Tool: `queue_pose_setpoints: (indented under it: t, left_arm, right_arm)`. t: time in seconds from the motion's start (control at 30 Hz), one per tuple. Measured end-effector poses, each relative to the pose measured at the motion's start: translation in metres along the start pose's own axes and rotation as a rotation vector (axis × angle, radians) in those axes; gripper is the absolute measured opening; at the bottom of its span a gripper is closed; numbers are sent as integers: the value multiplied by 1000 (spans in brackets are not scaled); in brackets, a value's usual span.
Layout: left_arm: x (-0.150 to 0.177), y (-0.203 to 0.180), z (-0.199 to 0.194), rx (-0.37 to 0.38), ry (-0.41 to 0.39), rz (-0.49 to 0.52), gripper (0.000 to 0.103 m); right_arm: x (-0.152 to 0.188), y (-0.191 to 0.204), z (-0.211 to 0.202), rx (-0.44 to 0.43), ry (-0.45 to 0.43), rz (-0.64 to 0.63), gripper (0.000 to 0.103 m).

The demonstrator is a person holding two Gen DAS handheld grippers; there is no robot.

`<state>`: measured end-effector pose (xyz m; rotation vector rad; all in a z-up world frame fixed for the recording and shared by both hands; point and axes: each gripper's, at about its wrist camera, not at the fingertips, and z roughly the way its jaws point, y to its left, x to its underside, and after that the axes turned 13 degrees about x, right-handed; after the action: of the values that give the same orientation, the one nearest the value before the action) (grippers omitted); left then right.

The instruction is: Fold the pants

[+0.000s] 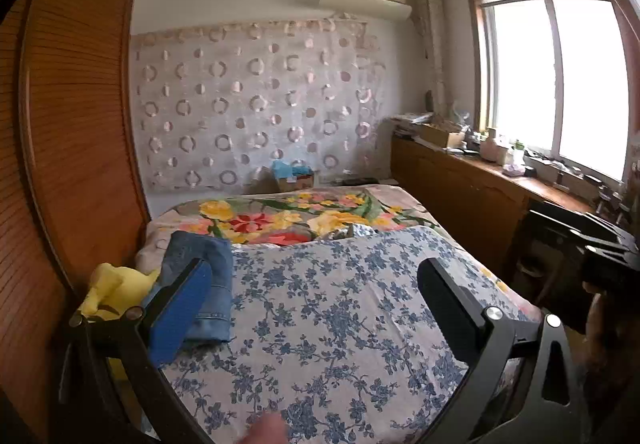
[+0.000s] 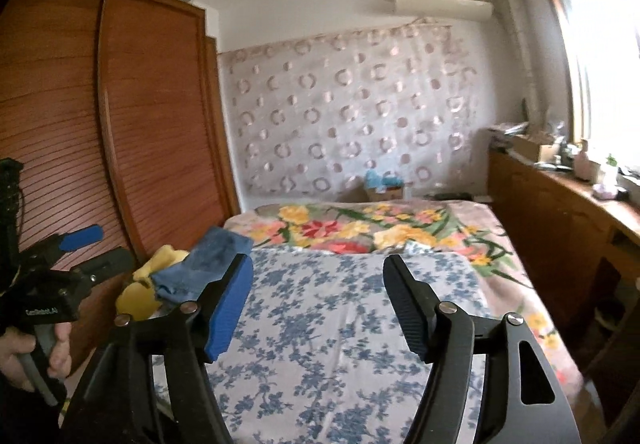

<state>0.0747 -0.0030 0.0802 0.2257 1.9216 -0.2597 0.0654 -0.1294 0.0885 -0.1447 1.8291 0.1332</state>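
Note:
The blue denim pants lie folded in a compact stack at the left edge of the bed; they also show in the right wrist view. My left gripper is open and empty above the blue-flowered sheet, its blue pad in front of the pants' near corner. It also shows in the right wrist view at the far left, held in a hand. My right gripper is open and empty over the sheet, to the right of the pants.
A yellow cloth lies beside the pants at the bed's left edge, against the wooden louvred wardrobe. A flowered blanket covers the bed's far half. A wooden cabinet with clutter runs under the window on the right.

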Motion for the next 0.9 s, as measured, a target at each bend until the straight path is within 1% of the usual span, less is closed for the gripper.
queue_pose_setpoints:
  t: [0.13, 0.3, 0.53, 0.67, 0.9]
  left_arm:
    - [3, -6, -7, -6, -13, -20, 103]
    - [5, -7, -9, -12, -15, -23, 103]
    - [12, -9, -15, -12, -6, -32, 103]
    - [13, -9, -15, -14, -5, -30, 103]
    - [13, -9, -15, -12, -4, -32, 103]
  right_arm:
    - [8, 8, -12, 58, -12, -3, 71]
    - [15, 17, -22, 104, -14, 8, 71]
    - [14, 31, -28, 124, -13, -5, 71]
    - [13, 35, -31, 121, -9, -5, 71]
    - [18, 26, -30, 127, -6, -8, 71]
